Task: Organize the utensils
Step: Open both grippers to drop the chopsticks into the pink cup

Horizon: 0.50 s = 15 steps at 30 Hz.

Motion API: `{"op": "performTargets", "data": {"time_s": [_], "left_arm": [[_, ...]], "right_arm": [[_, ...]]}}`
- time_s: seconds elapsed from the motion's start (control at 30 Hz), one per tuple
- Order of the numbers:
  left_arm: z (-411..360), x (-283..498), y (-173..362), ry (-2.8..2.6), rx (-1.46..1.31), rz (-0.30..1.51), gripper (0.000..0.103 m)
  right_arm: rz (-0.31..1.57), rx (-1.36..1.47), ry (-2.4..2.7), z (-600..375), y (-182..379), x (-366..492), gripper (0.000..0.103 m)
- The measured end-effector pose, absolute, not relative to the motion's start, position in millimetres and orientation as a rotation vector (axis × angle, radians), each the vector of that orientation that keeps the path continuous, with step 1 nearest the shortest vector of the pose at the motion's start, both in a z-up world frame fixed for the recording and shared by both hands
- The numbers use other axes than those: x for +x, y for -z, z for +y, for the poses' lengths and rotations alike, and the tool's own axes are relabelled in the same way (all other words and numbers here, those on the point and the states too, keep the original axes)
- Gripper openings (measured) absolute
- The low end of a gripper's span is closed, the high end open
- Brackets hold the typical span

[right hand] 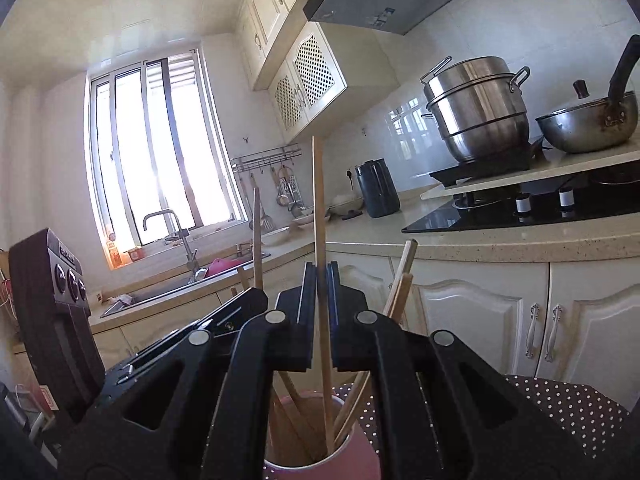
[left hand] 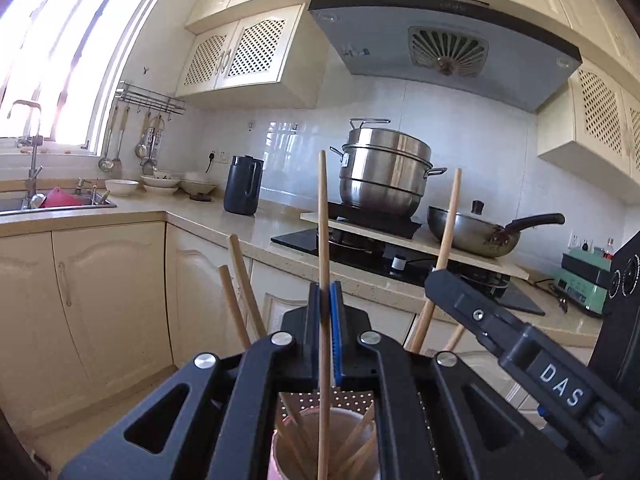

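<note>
Item, nearest: pink cup (right hand: 320, 456) on the dotted surface (right hand: 560, 404), already holding several chopsticks. Above it, we are lowering two more: left gripper (left hand: 329, 312) fingers clamped on an upright chopstick (left hand: 323, 216), right gripper (right hand: 320, 292) fingers clamped on another chopstick (right hand: 319, 200), both tips inside the cup. Step: depositing. Next, in our judgement: part the fingers. Beyond: steamer pot (left hand: 384, 172)

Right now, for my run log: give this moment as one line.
left gripper: shut on chopstick | right gripper: shut on chopstick | both chopsticks upright, lower ends in pink cup
</note>
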State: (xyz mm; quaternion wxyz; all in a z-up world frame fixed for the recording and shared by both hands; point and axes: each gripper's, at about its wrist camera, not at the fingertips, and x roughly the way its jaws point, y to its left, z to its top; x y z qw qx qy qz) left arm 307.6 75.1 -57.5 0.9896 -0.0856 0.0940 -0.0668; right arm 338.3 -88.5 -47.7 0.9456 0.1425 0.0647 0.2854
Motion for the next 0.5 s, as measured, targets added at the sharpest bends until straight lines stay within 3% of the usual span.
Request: {"op": "performTargets", "data": {"time_s": [0.23,0.3,0.5], "left_arm": [[75,297,59,0.116,-0.136,0.233,0.008],[76,293,58,0.103,-0.136,0.239,0.029],[82,277,51,0.071,-0.124,0.228,0.038]], "right_arm": [[0.162,0.263,-0.560,-92,57,325,0.007],[0.162,0.253,-0.551,-92,57,322,0.007],[0.191,0.249,-0.532,-93,58,314,0.007]]}}
